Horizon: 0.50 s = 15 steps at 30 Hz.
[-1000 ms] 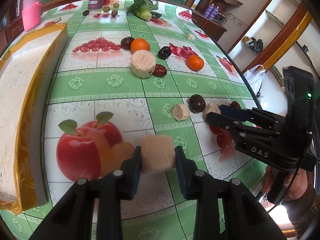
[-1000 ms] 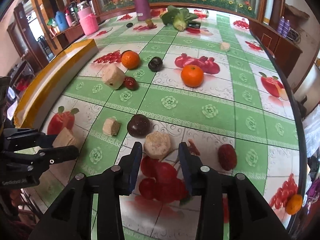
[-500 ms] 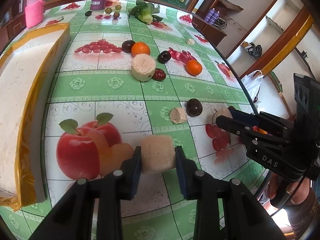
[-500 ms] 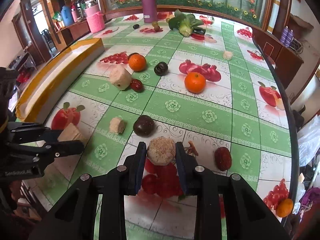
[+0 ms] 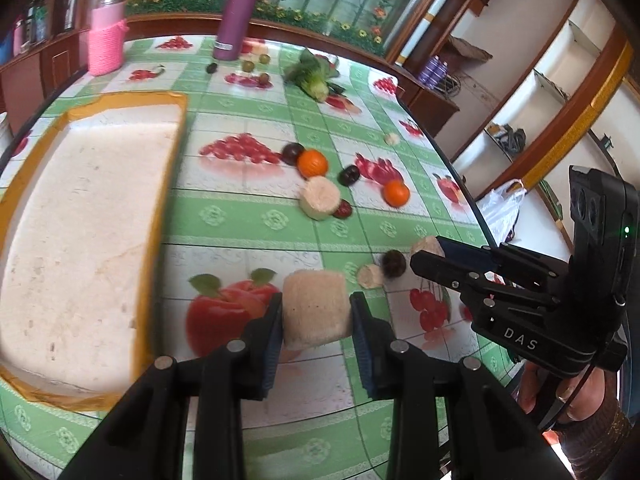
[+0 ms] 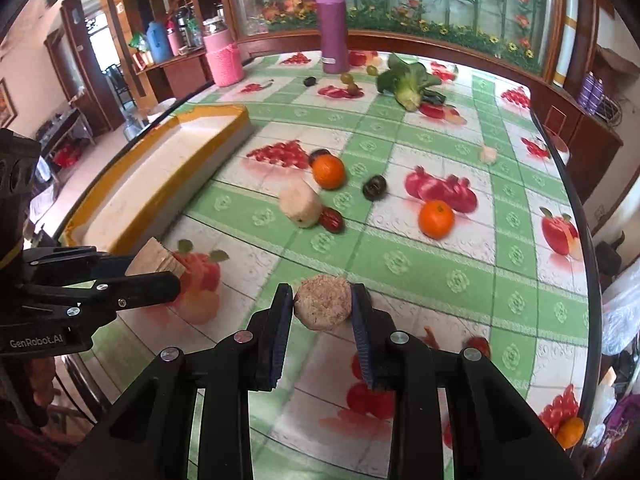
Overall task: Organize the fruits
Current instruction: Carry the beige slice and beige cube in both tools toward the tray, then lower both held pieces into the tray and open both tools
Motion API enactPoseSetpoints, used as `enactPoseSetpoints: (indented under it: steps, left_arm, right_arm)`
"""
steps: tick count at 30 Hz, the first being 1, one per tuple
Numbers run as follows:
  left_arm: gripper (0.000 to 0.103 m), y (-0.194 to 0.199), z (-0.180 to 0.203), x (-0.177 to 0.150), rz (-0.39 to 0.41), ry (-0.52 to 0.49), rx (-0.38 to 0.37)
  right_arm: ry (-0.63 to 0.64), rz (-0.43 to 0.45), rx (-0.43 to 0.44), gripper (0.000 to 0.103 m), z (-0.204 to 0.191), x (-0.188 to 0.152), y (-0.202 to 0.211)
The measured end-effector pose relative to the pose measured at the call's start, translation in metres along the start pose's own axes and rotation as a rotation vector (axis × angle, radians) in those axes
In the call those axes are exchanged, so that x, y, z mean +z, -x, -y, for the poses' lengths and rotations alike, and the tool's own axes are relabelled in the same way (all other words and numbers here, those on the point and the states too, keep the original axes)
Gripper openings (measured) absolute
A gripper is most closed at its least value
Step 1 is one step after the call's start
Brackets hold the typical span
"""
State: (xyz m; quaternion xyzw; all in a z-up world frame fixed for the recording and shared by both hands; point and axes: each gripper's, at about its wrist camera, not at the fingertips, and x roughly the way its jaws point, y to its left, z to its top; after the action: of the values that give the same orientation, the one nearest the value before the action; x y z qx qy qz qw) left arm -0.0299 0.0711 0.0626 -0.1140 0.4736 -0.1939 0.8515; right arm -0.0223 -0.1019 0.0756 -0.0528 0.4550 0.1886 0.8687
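My left gripper (image 5: 315,305) is shut on a pale beige cylindrical chunk (image 5: 314,320), held above the fruit-print tablecloth beside the white foam tray (image 5: 80,220) with its yellow taped rim. My right gripper (image 6: 322,293) is shut on a round beige chunk (image 6: 323,306), lifted off the table. Each gripper shows in the other's view: the right gripper (image 5: 430,254) at the right, the left gripper (image 6: 160,270) at the left with its chunk (image 6: 154,260). Two oranges (image 5: 312,163) (image 5: 396,193), a larger pale chunk (image 5: 319,198), dark plums (image 5: 349,175) and a red date (image 5: 343,210) lie mid-table.
A small pale chunk (image 5: 370,275) and a dark plum (image 5: 394,264) lie near the right gripper. At the far end stand a purple flask (image 5: 236,16) and a pink-sleeved jar (image 5: 107,36), with a green vegetable (image 5: 314,76) nearby. The table's edge curves along the right.
The right gripper closed on the round chunk and lifted it off the cloth. The left gripper rose with its chunk and now sits closer to the foam tray.
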Motion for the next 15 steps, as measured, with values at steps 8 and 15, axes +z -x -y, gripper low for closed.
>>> enactPoseSetpoints:
  steps: [8,15]
  left_arm:
    - [0.035,0.031,-0.050,0.001,0.068,0.093,0.077]
    - [0.035,0.050,-0.104,-0.003,0.104,0.179,0.194]
  right_arm:
    - [0.088,0.007,0.094,0.029,-0.050,0.040,-0.015]
    - [0.174,-0.005,0.197,0.029,-0.112,0.079,-0.044]
